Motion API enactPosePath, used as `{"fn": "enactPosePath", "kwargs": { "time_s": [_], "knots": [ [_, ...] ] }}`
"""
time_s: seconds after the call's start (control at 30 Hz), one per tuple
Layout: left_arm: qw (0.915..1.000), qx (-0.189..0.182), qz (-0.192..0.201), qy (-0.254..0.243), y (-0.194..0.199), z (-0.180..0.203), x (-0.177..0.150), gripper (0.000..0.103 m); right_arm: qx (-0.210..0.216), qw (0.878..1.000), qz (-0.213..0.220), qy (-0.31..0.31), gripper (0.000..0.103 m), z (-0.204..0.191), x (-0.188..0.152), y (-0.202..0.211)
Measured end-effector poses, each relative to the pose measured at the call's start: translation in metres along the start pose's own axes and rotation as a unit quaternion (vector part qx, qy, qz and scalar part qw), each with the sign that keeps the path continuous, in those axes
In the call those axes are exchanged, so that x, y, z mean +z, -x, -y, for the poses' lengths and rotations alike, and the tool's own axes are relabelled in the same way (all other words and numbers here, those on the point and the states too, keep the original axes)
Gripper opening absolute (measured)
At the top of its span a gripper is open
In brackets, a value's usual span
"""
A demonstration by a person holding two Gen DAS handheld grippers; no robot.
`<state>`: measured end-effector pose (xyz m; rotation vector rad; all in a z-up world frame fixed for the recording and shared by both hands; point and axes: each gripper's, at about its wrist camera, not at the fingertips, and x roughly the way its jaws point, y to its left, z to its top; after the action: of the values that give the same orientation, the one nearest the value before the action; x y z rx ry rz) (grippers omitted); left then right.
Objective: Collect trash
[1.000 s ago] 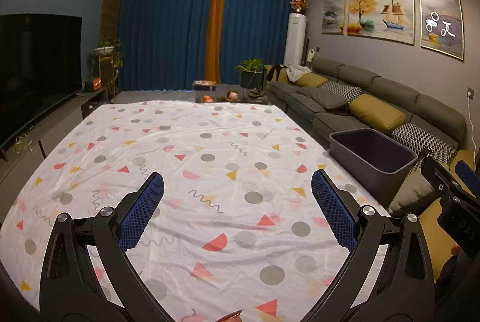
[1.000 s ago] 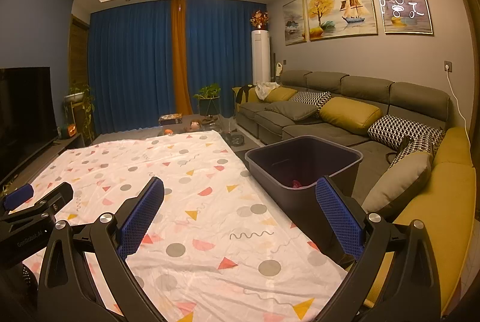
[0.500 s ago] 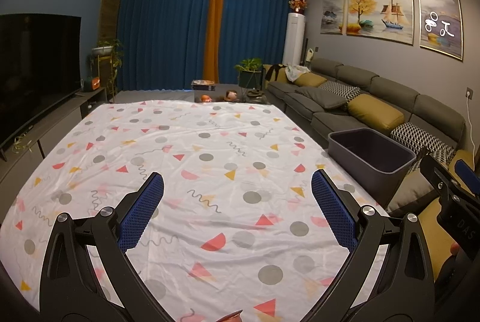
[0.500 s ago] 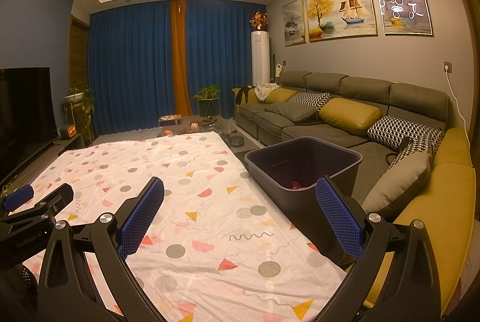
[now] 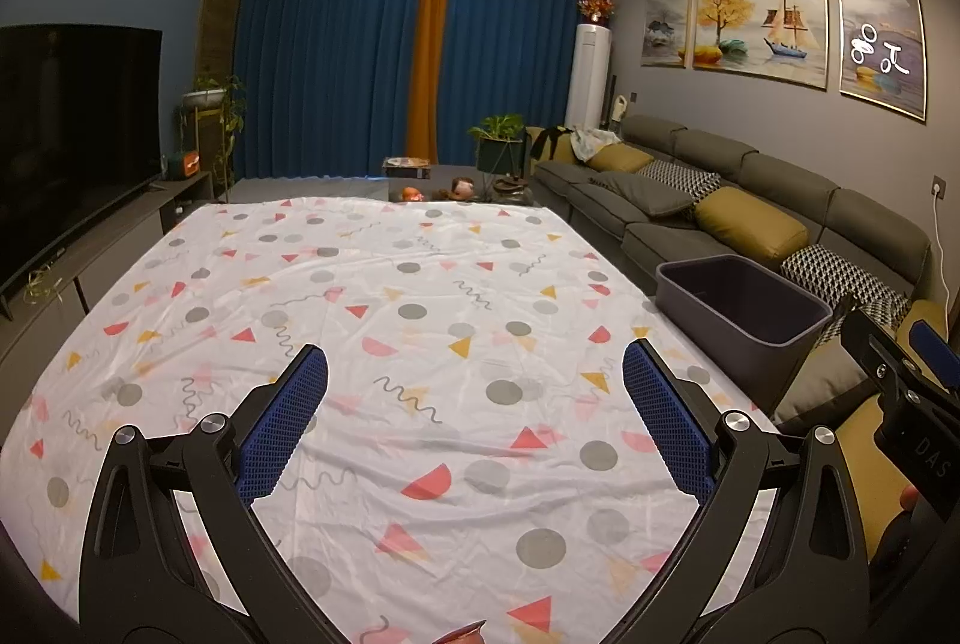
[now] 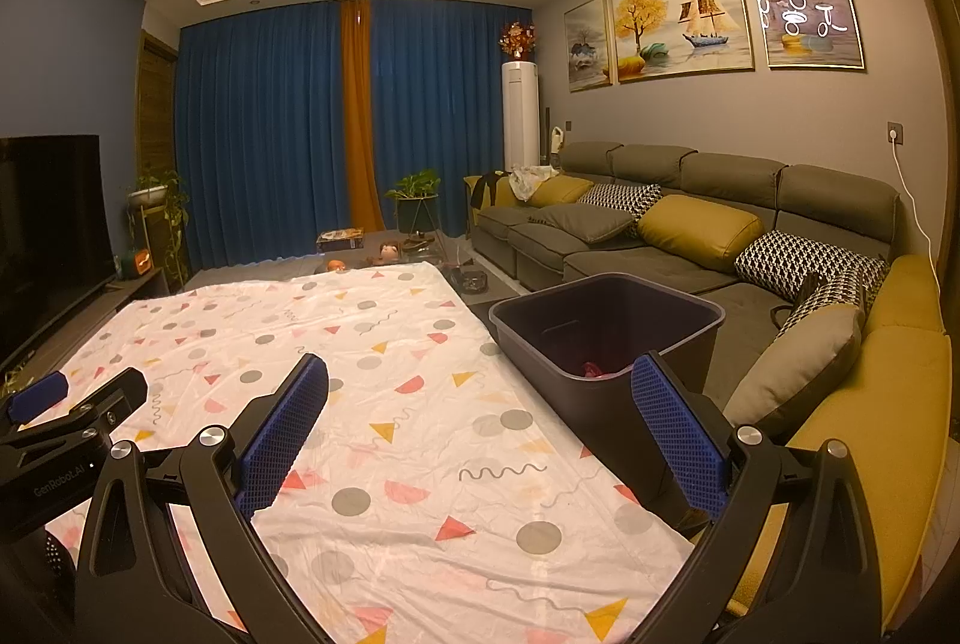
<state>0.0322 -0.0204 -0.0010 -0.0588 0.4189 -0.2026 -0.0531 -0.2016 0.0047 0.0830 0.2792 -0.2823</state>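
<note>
Currently both grippers hang above the patterned cloth, neither touching it.

Left side first. My left gripper [image 5: 474, 428] is spread wide, blue pads far apart, nothing between them. It points down the length of the counter [image 5: 372, 296], which is covered edge to edge by a white cloth printed with grey dots, red and yellow triangles and squiggles. I judge it is held high and level so the wrist camera sweeps the whole surface for leftover litter. At the very bottom edge of that view, a small reddish-orange scrap [image 5: 459, 637] pokes into frame, close under the gripper; too cropped to identify, possibly a wrapper.

Moving right. My right gripper [image 6: 480, 428] is equally wide apart and holds nothing. It sits over the counter's right-hand edge, with the bin just beyond its right finger.

The bin [image 6: 606, 326] is a dark grey rectangular tub, open-topped, standing beside the counter between it and the sofa [image 6: 660, 254]. That placement keeps drops short: lift from the cloth, swing right, release. Inside, near the bottom, a crumpled pink-red piece of trash [image 6: 594, 369] is visible; the rest of the interior looks dark and mostly bare.

Judgement: collection is nearly complete; the scrap at the near edge may be what remains.
</note>
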Motion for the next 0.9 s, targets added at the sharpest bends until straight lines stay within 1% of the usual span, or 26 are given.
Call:
{"fn": "enactPosePath", "kwargs": {
  "time_s": [0.9],
  "knots": [
    [1.0000, 0.000, -0.001, 0.000, -0.0011, -0.0012, -0.0011, 0.097, -0.001, 1.000, 0.001, -0.001, 0.098, 0.0007, 0.0019, -0.0006]
  ]
}}
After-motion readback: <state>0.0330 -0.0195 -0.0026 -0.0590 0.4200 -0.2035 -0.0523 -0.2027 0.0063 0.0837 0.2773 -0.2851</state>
